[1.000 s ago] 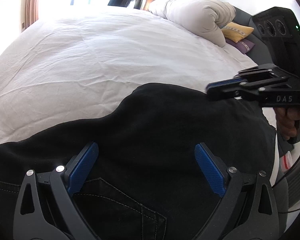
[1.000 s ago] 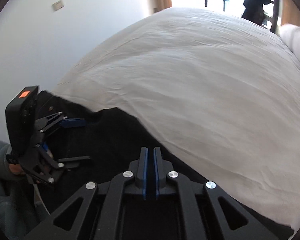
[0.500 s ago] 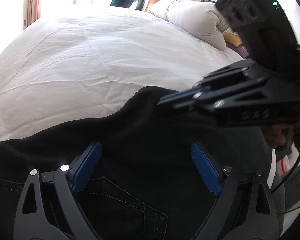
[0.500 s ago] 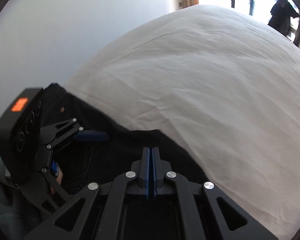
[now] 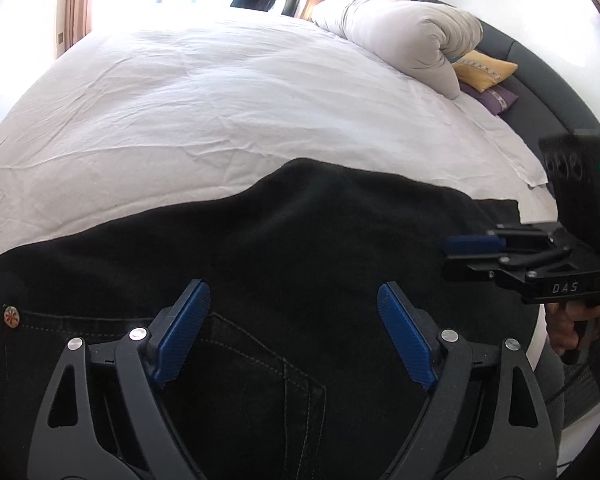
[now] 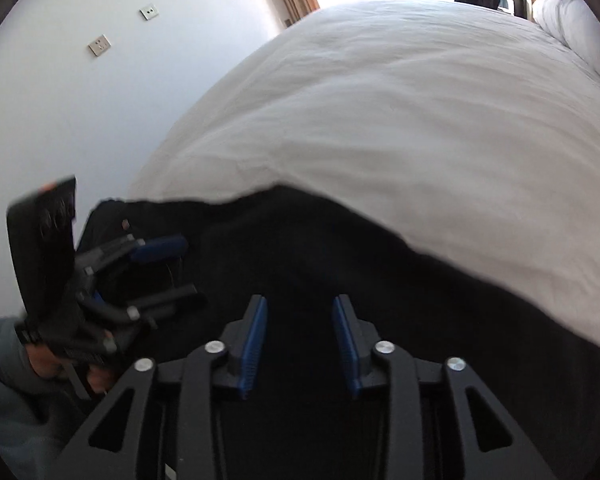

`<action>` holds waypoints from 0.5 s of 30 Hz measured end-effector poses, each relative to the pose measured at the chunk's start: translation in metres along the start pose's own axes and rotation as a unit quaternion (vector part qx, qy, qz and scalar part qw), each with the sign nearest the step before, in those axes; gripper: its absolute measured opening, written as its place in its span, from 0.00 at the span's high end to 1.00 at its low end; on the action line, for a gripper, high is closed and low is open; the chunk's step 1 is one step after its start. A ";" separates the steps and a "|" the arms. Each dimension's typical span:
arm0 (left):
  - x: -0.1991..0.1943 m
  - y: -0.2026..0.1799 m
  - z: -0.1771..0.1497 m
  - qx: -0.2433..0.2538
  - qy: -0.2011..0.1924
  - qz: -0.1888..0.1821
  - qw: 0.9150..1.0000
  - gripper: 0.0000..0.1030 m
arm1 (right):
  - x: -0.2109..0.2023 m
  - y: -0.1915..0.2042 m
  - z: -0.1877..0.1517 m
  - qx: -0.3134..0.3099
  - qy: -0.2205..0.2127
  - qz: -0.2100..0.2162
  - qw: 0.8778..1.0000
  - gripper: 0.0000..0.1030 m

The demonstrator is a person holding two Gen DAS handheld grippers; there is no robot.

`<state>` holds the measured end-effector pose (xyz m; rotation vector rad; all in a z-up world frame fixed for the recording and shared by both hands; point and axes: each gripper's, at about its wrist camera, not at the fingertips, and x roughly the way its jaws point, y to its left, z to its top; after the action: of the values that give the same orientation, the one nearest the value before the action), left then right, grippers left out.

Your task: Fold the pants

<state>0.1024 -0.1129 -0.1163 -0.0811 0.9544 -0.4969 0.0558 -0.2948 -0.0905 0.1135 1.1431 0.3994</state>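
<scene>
Bedroom, white-sheeted bed (image 5: 220, 112) as the work area, lit from the window behind. Black pants (image 5: 300, 248) lie flat along the near edge of the bed, pocket stitching and a rivet showing. Left gripper (image 5: 294, 332) hovers over the pocket area, jaws wide apart, nothing between the pads; probably lining up for a grab at the waist end. Right gripper (image 6: 300, 340) sits over the other end of the fabric, jaws just been opening, now partly apart, no cloth pinched between them. Looks like a fold edge just laid down. "DAS" printed on the right gripper body. Farther back: rolled duvet (image 5: 400, 36), yellow cushion (image 5: 484, 70), wall sockets (image 6: 100, 45).
</scene>
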 end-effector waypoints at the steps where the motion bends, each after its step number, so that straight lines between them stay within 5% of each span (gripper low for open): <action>1: 0.000 0.000 -0.003 0.002 0.002 0.003 1.000 0.16 | 0.000 -0.024 -0.020 0.053 -0.003 -0.001 0.999 0.67; 3: -0.004 0.000 -0.005 0.002 0.003 0.009 1.000 0.16 | -0.031 -0.082 -0.057 0.159 -0.045 0.011 0.986 0.97; 4: -0.005 -0.002 -0.006 0.004 0.004 0.015 1.000 0.16 | -0.049 -0.109 -0.074 0.198 -0.064 -0.017 0.978 1.00; 9: -0.013 -0.010 -0.016 0.016 0.010 0.039 0.999 0.16 | -0.119 -0.208 -0.148 0.331 -0.113 -0.136 0.927 1.00; 11: -0.011 -0.009 -0.014 0.016 0.016 0.048 0.999 0.16 | -0.143 -0.225 -0.166 0.368 -0.115 -0.212 0.898 1.00; 13: -0.013 -0.009 -0.019 0.015 0.021 0.055 0.998 0.16 | -0.160 -0.230 -0.177 0.413 -0.152 -0.210 0.873 1.00; 14: -0.014 -0.010 -0.020 0.015 0.023 0.057 0.998 0.16 | -0.167 -0.225 -0.177 0.420 -0.176 -0.200 0.867 0.92; 15: -0.017 -0.010 -0.021 0.012 0.023 0.055 0.998 0.16 | -0.171 -0.214 -0.173 0.405 -0.210 -0.150 0.877 0.89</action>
<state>0.0738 -0.1111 -0.1133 0.0053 0.9929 -0.4104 -0.1065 -0.5742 -0.0774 0.7151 0.8092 -0.3963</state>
